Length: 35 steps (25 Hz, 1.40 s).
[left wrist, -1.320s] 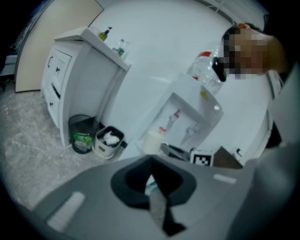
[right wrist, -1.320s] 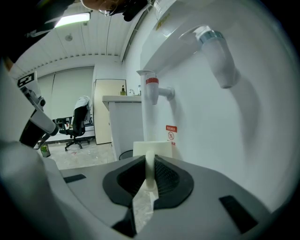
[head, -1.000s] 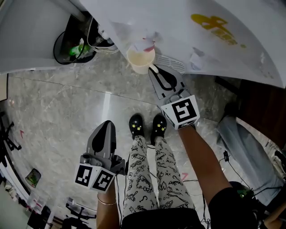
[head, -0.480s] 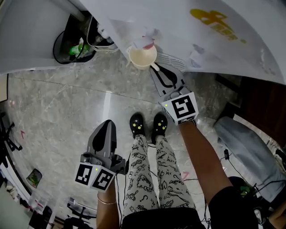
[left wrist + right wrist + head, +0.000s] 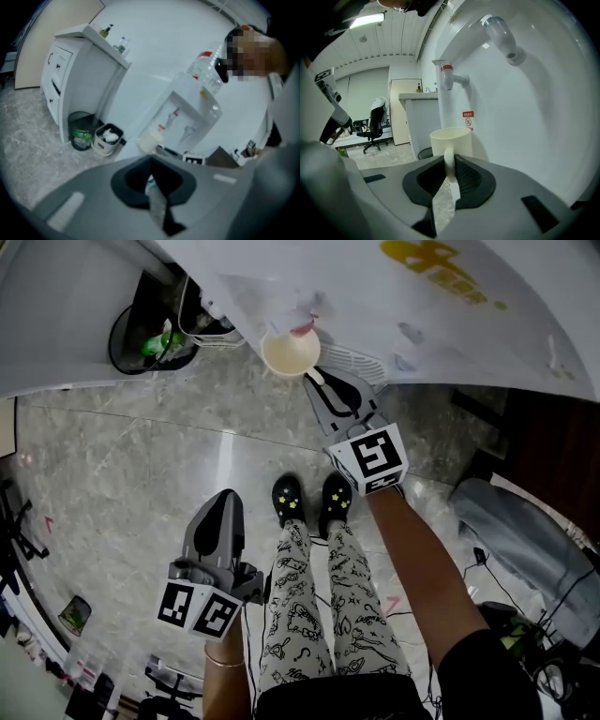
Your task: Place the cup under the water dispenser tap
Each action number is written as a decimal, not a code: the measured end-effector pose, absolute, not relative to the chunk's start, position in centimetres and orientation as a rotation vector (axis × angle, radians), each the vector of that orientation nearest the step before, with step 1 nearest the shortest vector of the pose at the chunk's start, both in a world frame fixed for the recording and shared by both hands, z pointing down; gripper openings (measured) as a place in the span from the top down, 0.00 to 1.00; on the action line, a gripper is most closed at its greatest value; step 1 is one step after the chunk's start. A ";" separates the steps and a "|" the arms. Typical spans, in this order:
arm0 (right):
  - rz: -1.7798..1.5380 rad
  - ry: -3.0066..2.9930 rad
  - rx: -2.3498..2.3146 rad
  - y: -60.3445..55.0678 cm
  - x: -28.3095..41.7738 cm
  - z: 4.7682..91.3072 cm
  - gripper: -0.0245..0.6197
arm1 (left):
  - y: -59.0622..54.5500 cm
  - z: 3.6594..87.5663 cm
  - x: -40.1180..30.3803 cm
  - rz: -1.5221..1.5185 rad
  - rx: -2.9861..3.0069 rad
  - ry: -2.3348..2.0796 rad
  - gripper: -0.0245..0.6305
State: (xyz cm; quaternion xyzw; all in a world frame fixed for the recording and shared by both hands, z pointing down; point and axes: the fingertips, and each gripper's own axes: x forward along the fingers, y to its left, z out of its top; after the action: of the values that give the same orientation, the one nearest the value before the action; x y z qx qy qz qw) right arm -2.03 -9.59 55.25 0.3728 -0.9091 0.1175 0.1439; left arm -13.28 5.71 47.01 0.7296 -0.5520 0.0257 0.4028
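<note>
Clamping cup (image 5: 450, 139) by handle (image 5: 449, 157), right gripper (image 5: 449, 165) jaws, beneath red tap (image 5: 447, 77)

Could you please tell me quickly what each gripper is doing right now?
Left gripper: closed, empty.
Right gripper: closed on the handle of the cup.

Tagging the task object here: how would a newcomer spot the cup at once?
Find the white water dispenser with its red-collared tap. Below that tap is the cream mug. Its handle is pinched by the right gripper, unlike the black bin and white bin beside the dispenser.
</note>
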 end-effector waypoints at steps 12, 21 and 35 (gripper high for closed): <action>0.478 -2.596 1.090 -9.5 -2.4 55.3 0.88 | 6.3 46.8 -13.4 0.078 1.844 -1.401 0.97; 0.466 -2.581 1.082 -8.4 -2.0 54.6 0.75 | 7.1 46.3 -12.7 0.076 1.849 -1.383 0.97; 0.654 -2.548 1.192 -2.4 3.7 47.3 0.77 | 5.4 40.5 -10.8 0.028 1.960 -1.370 0.97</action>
State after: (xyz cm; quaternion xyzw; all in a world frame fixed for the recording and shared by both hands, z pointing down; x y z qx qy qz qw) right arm 3.72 -2.44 47.30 0.4095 -0.8752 0.2245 0.1262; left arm -10.81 5.39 40.48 0.7626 -0.5330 0.0109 0.3663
